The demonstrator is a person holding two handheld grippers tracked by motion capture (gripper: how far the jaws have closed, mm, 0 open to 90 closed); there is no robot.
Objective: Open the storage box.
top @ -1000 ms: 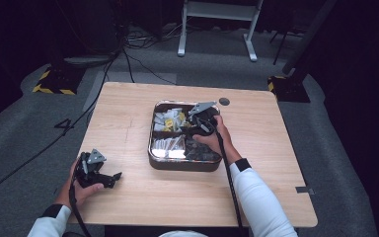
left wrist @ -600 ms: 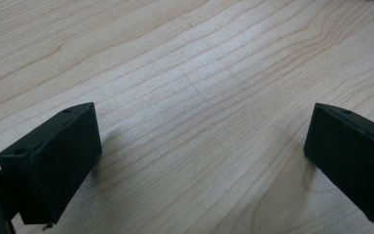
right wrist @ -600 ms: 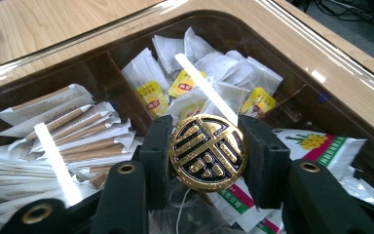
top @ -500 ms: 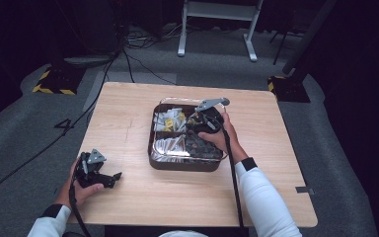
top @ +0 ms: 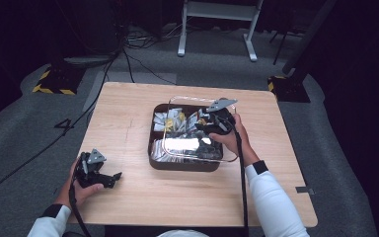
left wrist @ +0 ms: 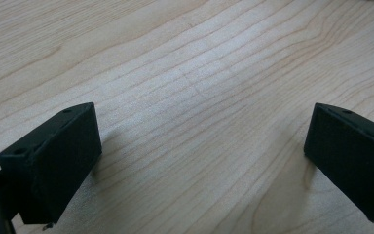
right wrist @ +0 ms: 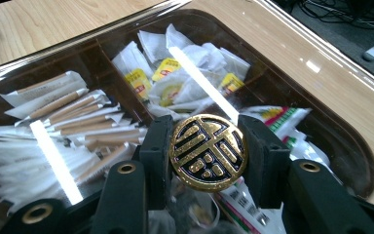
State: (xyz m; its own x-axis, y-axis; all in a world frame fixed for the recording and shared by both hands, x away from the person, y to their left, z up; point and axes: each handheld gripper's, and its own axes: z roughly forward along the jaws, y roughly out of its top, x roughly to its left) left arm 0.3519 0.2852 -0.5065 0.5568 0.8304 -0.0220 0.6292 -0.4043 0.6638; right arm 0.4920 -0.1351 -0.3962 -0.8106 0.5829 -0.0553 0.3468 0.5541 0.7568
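Observation:
A dark brown compartment box (top: 182,165) sits mid-table, holding white tea bags (right wrist: 185,78), paper stick sachets (right wrist: 68,122) and coloured packets. Its clear plastic lid (top: 177,147) hangs just above the box, shifted slightly right. My right gripper (top: 212,123) is shut on the lid's round gold-and-black knob (right wrist: 208,152), one pad on each side. Near the table's front left, my left gripper (top: 113,177) rests low over bare wood, jaws wide open with nothing between them (left wrist: 199,161).
The wooden table (top: 128,118) has bare room left of and in front of the box. The right gripper's cable (top: 241,177) trails along the white sleeve to the front edge. Cables and a white stand (top: 217,10) lie on the grey floor beyond.
My right gripper has risen and drifted right with the knob in its grip, so the clear lid has lifted off the box. The left hand has stayed put.

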